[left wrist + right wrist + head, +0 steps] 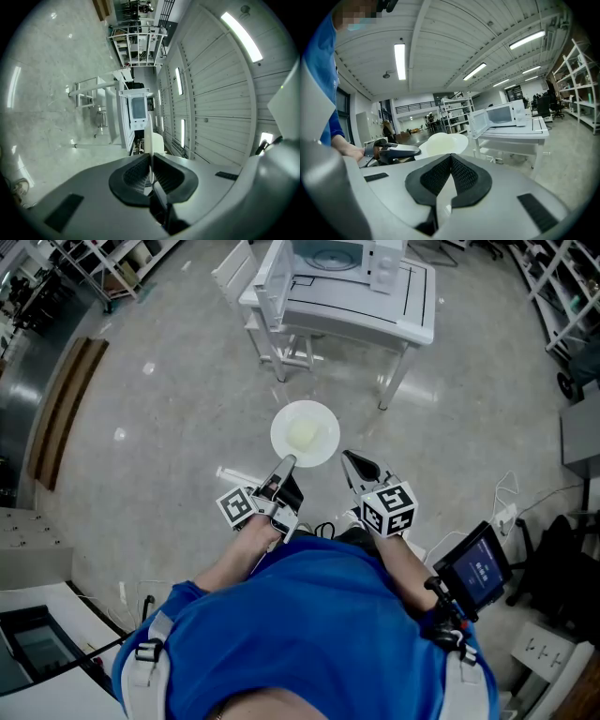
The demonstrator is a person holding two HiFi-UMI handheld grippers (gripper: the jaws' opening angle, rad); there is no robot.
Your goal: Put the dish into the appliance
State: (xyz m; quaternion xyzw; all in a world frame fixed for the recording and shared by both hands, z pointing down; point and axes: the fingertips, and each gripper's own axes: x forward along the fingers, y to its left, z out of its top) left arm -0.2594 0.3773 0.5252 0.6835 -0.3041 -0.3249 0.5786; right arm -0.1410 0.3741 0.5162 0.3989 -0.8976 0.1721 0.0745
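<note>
Nearest, both forearms (246,554) are stretched forward from the blue shirt (319,634). The left claw (284,465) is held level and is clamped on the near rim of the plate (305,434). The plate is carried flat above the floor (141,409), at 12 o'clock from that claw. At 3 o'clock of it, the right claw (350,458) is pointed forward and slightly down, its jaws pressed together on nothing. Farther off at 12 o'clock, the microwave (333,257) is seen on the white bench (412,315), its door (274,282) swung open.
</note>
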